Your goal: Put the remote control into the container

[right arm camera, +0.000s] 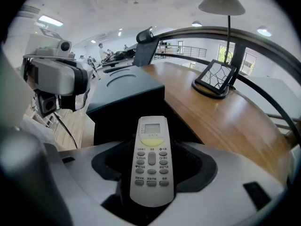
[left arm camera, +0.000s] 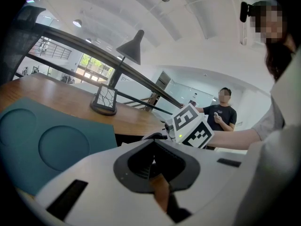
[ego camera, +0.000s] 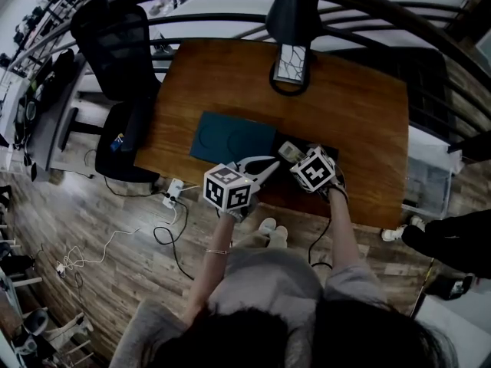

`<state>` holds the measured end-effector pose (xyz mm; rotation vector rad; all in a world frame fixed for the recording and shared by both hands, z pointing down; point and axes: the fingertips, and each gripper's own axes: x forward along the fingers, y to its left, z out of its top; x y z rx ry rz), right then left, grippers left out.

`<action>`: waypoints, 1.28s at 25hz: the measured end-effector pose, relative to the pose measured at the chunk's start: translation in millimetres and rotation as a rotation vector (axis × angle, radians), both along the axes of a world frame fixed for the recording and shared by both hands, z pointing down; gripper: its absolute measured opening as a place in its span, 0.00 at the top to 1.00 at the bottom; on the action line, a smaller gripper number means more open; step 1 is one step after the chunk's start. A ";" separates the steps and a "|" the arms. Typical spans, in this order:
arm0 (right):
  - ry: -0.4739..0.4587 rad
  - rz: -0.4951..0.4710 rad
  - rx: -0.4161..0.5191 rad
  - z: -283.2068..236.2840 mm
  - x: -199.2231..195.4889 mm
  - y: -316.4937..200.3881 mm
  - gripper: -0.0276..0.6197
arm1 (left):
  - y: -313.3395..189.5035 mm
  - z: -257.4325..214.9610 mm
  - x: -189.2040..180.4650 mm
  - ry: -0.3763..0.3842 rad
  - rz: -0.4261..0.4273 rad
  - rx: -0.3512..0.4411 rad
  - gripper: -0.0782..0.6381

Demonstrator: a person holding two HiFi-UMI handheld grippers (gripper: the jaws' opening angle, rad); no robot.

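Observation:
A white remote control (right arm camera: 151, 158) with a small screen and grey buttons lies between the jaws of my right gripper (right arm camera: 150, 173), which is shut on its lower part. From the head view the remote (ego camera: 290, 152) pokes out past the right gripper (ego camera: 301, 159) over the table's front edge. It hangs above a black container (ego camera: 326, 151) that the grippers mostly hide. Just to the left, my left gripper (ego camera: 262, 169) has its white fingers spread, with nothing between them. A teal lid with round recesses (ego camera: 232, 137) (left arm camera: 51, 145) lies beside the container.
A black desk lamp (ego camera: 290, 66) with a patterned base (right arm camera: 215, 80) stands at the back of the wooden table (ego camera: 360, 106). A curved black railing (right arm camera: 263, 60) runs behind it. An office chair (ego camera: 115, 52) is at the left, cables (ego camera: 165, 228) on the floor. A person (left arm camera: 223, 112) stands far off.

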<state>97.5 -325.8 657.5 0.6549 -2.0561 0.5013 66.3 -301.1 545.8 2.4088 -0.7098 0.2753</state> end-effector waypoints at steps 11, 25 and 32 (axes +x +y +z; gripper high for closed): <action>-0.163 0.146 0.146 -47.3 12.2 -3.0 0.57 | 5.2 -11.6 6.1 0.035 0.022 0.037 0.89; -0.465 0.346 0.291 -127.1 32.2 25.4 0.82 | 28.6 -41.9 21.3 0.052 0.100 0.140 0.89; -0.547 0.368 0.353 -154.7 35.9 35.8 0.88 | 36.1 -63.7 27.9 0.070 0.124 0.197 0.89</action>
